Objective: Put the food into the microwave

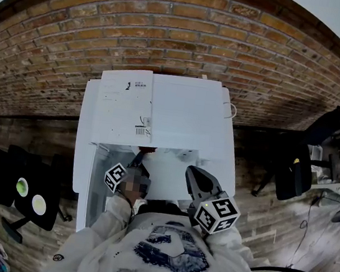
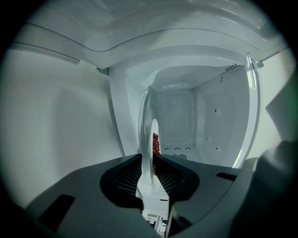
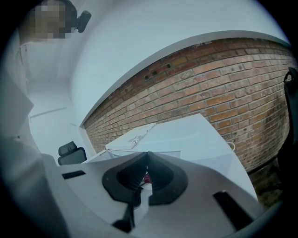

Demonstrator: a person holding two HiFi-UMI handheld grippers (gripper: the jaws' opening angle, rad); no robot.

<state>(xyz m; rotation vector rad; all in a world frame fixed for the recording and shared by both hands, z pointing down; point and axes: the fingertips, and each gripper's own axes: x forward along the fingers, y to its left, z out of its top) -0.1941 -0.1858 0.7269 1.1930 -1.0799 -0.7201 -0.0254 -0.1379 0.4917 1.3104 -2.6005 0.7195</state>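
My left gripper (image 2: 150,159) is shut on the rim of a white plate (image 2: 152,139), seen edge-on, with red food (image 2: 156,143) on it. The plate is at the mouth of the open white microwave cavity (image 2: 186,121); the open door (image 2: 56,125) is to the left. In the head view the left gripper (image 1: 137,160) reaches into the front of the microwave (image 1: 185,115), with a bit of the red food (image 1: 148,151) showing. My right gripper (image 1: 197,179) hovers in front of the microwave to the right, shut and holding nothing. In the right gripper view its jaws (image 3: 147,156) meet at the tips.
A printed paper sheet (image 1: 124,104) lies on the microwave's top. The open door (image 1: 86,183) swings out at the left. A brick wall (image 1: 184,34) is behind. Black office chairs stand at the left (image 1: 31,188) and right (image 1: 294,168). A white cable loop (image 1: 230,111) is at the microwave's back right.
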